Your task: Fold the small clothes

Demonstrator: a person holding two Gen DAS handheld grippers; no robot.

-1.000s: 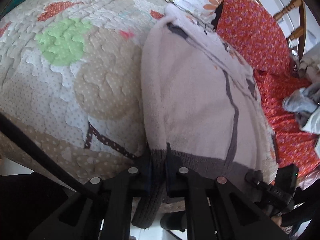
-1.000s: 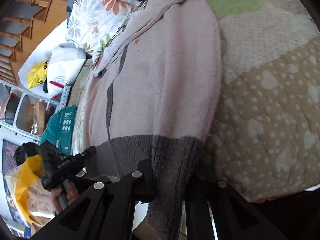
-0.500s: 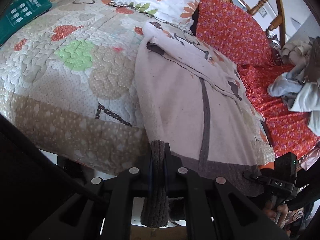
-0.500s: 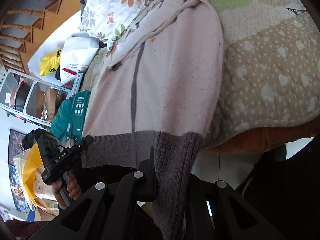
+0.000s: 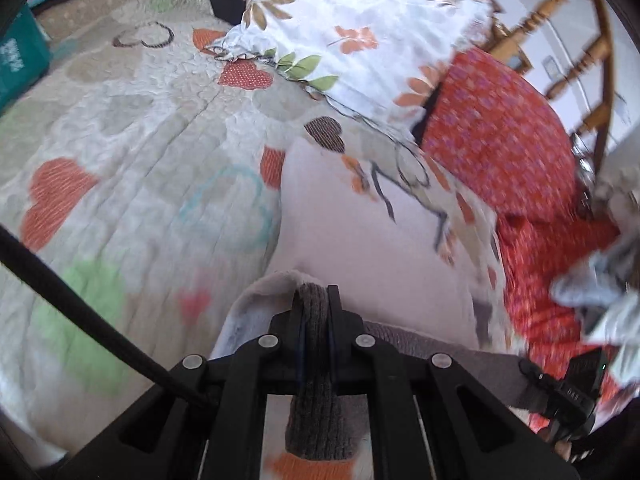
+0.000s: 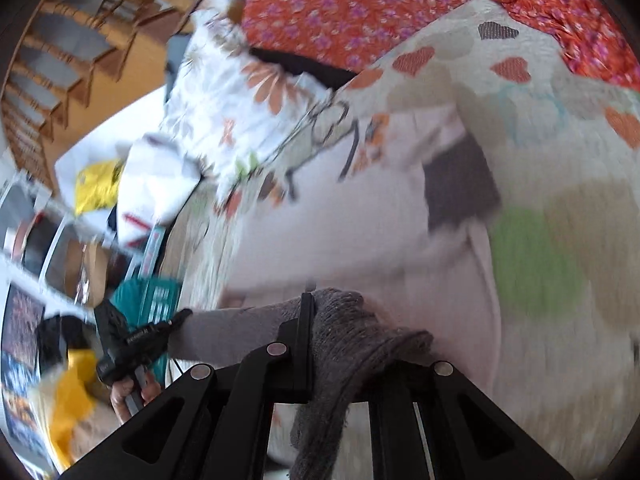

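Quilted bed (image 5: 132, 128) — both jaws pinch sweater (image 5: 372, 240) hem; labels unreadable.

Open quilt (image 5: 132, 184) lies left of the sweater (image 5: 360, 248). The floral pillow (image 5: 352, 28) blocks the far end; red fabric (image 5: 496, 140) bounds the right side.

One sweater (image 5: 372, 248), one quilt (image 5: 132, 184), one floral pillow (image 5: 352, 36) and two grippers (both black).

Your sweater (image 5: 372, 248) lies on the quilt (image 5: 132, 184); the pillow (image 5: 360, 28) sits beyond it, the patterned cloth (image 5: 500, 140) to its right.
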